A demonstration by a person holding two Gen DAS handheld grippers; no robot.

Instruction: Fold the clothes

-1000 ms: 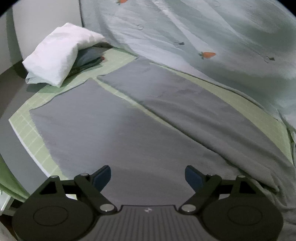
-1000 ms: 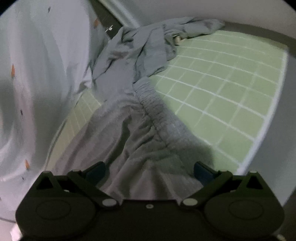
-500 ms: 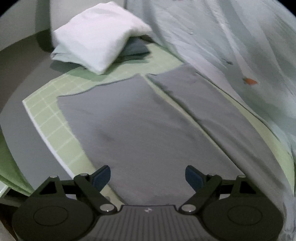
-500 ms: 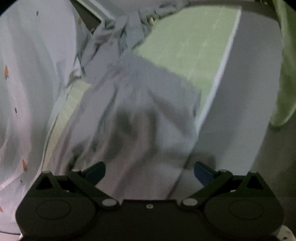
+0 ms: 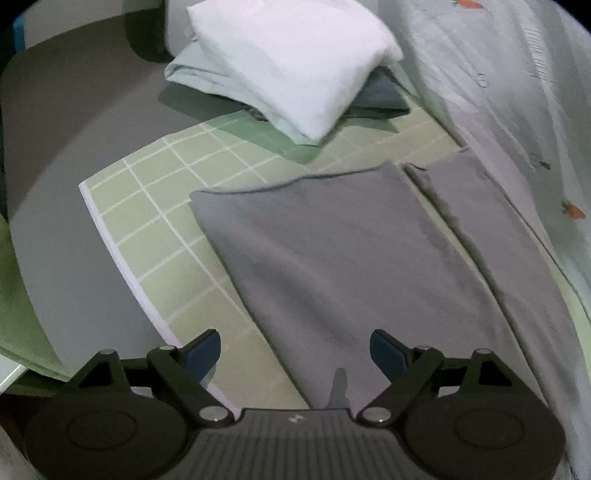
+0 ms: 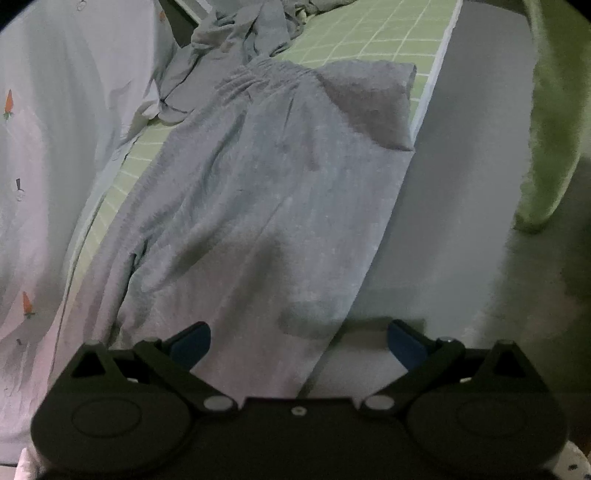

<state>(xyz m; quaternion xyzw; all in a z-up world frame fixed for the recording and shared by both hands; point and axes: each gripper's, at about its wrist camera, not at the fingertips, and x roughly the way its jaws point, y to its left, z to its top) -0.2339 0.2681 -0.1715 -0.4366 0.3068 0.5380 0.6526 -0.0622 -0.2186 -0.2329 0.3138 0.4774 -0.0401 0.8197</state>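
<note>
The grey pants [image 5: 332, 266] lay flat on the green checked mat [image 5: 147, 229], spread out long. In the left wrist view the two legs lay side by side, with a thin strip of mat showing between them. Their ends pointed toward a white pillow [image 5: 295, 62] that sat on some folded cloth at the far end of the mat. In the right wrist view the bunched waistband [image 6: 266, 74] was at the far end, and one top corner of the pants [image 6: 373, 103] was folded over near the mat's white edge.

The left gripper [image 5: 295, 350] hung low over the near leg, pointing along it toward the leg ends. Its blue fingers [image 5: 201, 350] were spread wide apart and held nothing. The cloth lay between and under them, and one finger was above the mat beside the leg.

The right gripper [image 6: 297, 341] hung low over the side edge of the pants, pointing toward the waistband. Its fingers [image 6: 190, 341] were also spread wide and empty. One finger was over the cloth and the other over the grey surface [image 6: 461, 184] beside it.

A pale blanket with little carrots [image 6: 44, 147] lay along the far side of the pants. A crumpled grey garment [image 6: 236, 33] sat past the waistband.
</note>
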